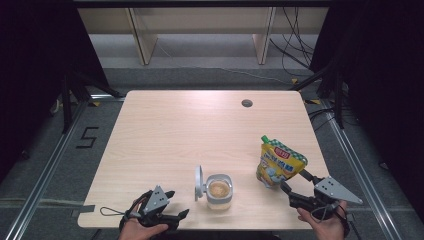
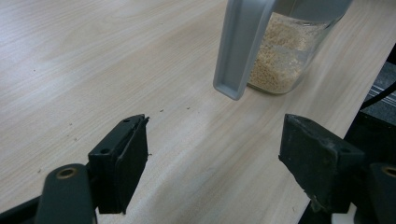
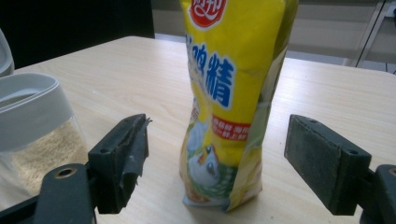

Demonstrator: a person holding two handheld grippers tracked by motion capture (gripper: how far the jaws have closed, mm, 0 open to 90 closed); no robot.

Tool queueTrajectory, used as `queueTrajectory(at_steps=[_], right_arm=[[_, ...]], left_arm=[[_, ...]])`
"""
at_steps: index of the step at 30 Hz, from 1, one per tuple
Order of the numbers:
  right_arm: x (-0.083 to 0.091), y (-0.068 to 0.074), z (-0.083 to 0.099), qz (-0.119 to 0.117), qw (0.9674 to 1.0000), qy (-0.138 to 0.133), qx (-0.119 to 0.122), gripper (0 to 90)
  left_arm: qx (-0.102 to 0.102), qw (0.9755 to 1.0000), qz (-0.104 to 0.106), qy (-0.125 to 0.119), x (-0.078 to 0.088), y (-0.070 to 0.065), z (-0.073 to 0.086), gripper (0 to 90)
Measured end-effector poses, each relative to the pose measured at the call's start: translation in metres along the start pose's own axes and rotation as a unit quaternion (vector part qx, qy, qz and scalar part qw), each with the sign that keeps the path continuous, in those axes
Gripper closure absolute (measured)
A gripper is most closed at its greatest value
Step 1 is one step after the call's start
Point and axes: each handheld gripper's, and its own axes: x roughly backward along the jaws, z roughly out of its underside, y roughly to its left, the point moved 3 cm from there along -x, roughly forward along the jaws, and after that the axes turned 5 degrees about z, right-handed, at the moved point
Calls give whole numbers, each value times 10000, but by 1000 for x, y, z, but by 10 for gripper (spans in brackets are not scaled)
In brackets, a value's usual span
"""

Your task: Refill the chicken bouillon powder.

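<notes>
Standing upright, the yellow pouch (image 3: 233,102) shows blue "鸡精"; right tool (image 3: 217,158) and left tool (image 2: 215,163) gape apart.

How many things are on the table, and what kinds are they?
Jar with its lid flipped open: 1
Yellow bag: 1
Grippers, left gripper and right gripper: 2
Total: 4

a tall yellow seasoning pouch (image 3: 233,98) stands upright on the table just ahead of me. left of it sits a clear jar (image 1: 219,191) of pale granules, lid flipped open.
</notes>
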Motion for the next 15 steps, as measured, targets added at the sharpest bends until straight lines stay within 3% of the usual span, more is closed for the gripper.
queueTrajectory(at_steps=[1, 2, 3, 4, 5, 8, 9, 10, 11, 15], right_arm=[[1, 2, 1, 22, 10000, 1, -84, 221], [3, 1, 1, 73, 9999, 29, 73, 218], [3, 2, 1, -11, 10000, 31, -1, 217], [4, 1, 1, 8, 9998, 19, 179, 215], [6, 1, 1, 30, 9998, 35, 188, 213], [6, 7, 3, -58, 10000, 29, 50, 211], [7, 7, 3, -29, 9998, 73, 176, 206], [9, 11, 4, -54, 9999, 162, -29, 200], [8, 9, 4, -155, 9997, 99, 149, 198], [10, 11, 7, -153, 9993, 275, 219, 182]], left_arm=[[19, 10000, 13, 6, 0, 0, 0, 230], [17, 10000, 7, 4, 0, 0, 0, 230], [-9, 10000, -11, 3, 0, 1, 0, 230], [-10, 10000, -14, 2, 0, 1, 0, 230], [-13, 10000, -11, 0, 0, 0, 0, 230], [-2, 10000, -15, 0, 0, 0, 0, 230], [57, 10000, -7, -57, 0, 0, 0, 230], [48, 10000, -8, -51, 0, 0, 0, 230], [49, 10000, -7, -51, 0, 0, 0, 230], [49, 10000, -11, -53, 0, 0, 0, 230]])
